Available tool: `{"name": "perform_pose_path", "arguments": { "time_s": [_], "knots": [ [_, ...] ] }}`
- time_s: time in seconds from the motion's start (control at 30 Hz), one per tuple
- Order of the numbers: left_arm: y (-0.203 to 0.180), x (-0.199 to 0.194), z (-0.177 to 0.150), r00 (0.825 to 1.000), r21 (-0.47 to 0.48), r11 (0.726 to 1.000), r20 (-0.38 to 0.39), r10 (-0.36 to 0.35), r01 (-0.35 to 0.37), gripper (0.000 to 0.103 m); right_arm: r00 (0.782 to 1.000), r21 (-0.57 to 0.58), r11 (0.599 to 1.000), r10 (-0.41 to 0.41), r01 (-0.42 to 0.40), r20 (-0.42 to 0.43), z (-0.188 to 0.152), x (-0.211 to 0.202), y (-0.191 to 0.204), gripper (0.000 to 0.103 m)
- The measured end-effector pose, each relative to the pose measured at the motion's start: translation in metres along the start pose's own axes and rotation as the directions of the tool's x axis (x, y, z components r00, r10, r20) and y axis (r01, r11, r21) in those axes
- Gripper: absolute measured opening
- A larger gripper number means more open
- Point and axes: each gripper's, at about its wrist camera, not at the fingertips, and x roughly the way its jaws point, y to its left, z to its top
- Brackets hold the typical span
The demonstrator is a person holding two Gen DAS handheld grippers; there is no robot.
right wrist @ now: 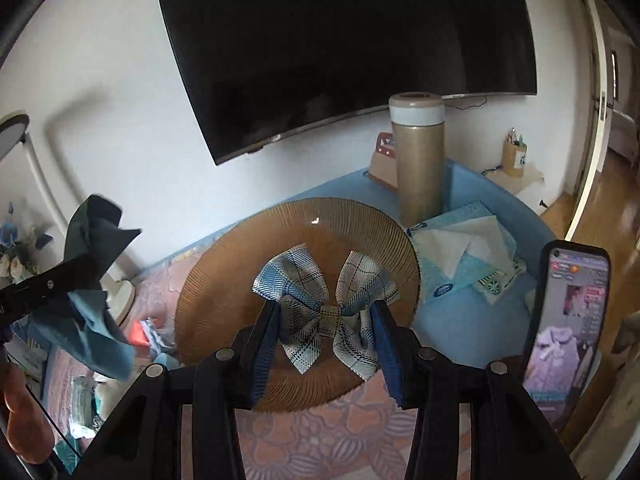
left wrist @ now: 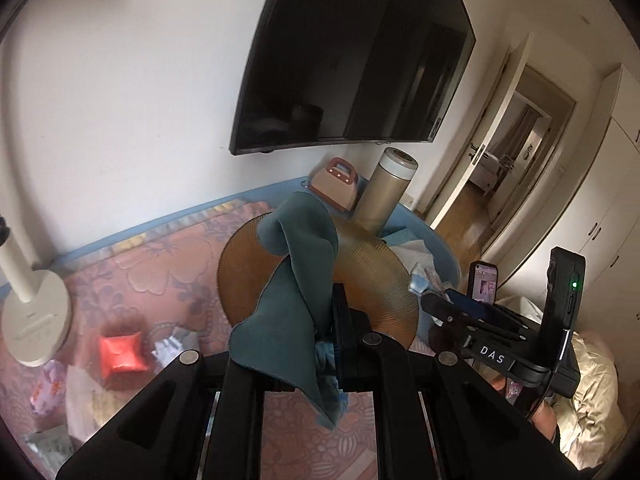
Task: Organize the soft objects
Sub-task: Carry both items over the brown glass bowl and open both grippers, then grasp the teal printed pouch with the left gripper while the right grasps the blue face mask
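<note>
My left gripper (left wrist: 326,312) is shut on a teal cloth (left wrist: 292,292) and holds it up in the air above the amber ribbed plate (left wrist: 368,276). The cloth also shows in the right wrist view (right wrist: 94,280), hanging at the left. My right gripper (right wrist: 326,312) is open, with its fingers either side of a blue and white plaid bow (right wrist: 326,308) that lies on the amber plate (right wrist: 224,272). The right gripper also shows in the left wrist view (left wrist: 448,308) at the plate's right edge.
A tan flask (right wrist: 420,164) stands behind the plate. A tissue pack (right wrist: 464,256) lies to its right on the blue table (right wrist: 460,320). A lamp base (left wrist: 36,320), a red packet (left wrist: 120,354) and small wrappers lie on the pink floral mat. A TV hangs on the wall.
</note>
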Motion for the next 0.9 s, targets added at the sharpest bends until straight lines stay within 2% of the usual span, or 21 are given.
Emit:
{"name": "perform_pose_path", "arguments": {
  "time_s": [0.07,0.1,0.13,0.17,0.2,0.23,0.27,0.43,0.6,0.73,0.83,0.9],
  "knots": [
    [-0.006,0.017,0.004,1.0,0.014,1.0,-0.011,0.0,0.001,0.009,1.0,-0.016,1.0,-0.008,0.008,-0.021,0.005,0.012,0.004,0.053],
    [-0.008,0.025,0.006,1.0,0.023,1.0,-0.012,-0.007,0.008,0.013,1.0,-0.011,1.0,-0.014,0.014,-0.022,0.006,0.015,0.003,0.064],
    [-0.01,0.029,0.007,1.0,0.038,0.999,0.001,-0.022,0.022,0.019,1.0,-0.005,1.0,-0.014,0.013,-0.014,0.004,0.014,0.0,0.067],
    [-0.01,0.032,0.009,1.0,0.05,0.998,0.017,-0.024,0.023,0.04,1.0,-0.004,1.0,-0.009,0.009,-0.012,0.004,0.016,-0.001,0.067],
    [-0.009,0.035,0.011,0.999,0.048,0.999,0.033,-0.001,0.0,0.067,1.0,-0.003,1.0,-0.011,0.011,-0.011,0.004,0.016,-0.001,0.067],
    [-0.008,0.037,0.013,0.999,0.036,0.999,0.041,0.023,-0.024,0.076,1.0,0.001,1.0,-0.016,0.016,-0.007,0.002,0.014,-0.002,0.066],
    [-0.006,0.037,0.013,0.998,0.025,0.999,0.055,0.032,-0.033,0.08,1.0,0.003,1.0,-0.017,0.017,-0.008,0.001,0.014,-0.002,0.067],
    [-0.001,0.007,0.008,0.996,0.037,0.999,0.085,0.026,-0.029,0.08,1.0,-0.013,1.0,-0.007,0.007,-0.01,-0.008,0.001,0.001,0.067],
    [0.008,-0.075,-0.009,0.983,0.026,0.996,0.165,0.076,-0.081,0.08,0.998,-0.03,0.998,0.054,-0.054,0.02,-0.021,-0.03,0.024,0.067],
    [0.012,-0.165,-0.025,0.952,-0.001,0.991,0.278,0.125,-0.13,0.08,0.992,-0.068,0.991,0.119,-0.117,0.032,-0.034,-0.056,0.056,0.067],
    [0.014,-0.226,-0.036,0.922,-0.036,0.993,0.367,0.121,-0.116,0.08,0.985,-0.102,0.981,0.17,-0.166,0.033,-0.047,-0.073,0.081,0.067],
    [0.017,-0.266,-0.046,0.9,-0.067,0.991,0.416,0.134,-0.116,0.087,0.978,-0.137,0.97,0.206,-0.202,0.02,-0.058,-0.084,0.1,0.067]
  ]
}}
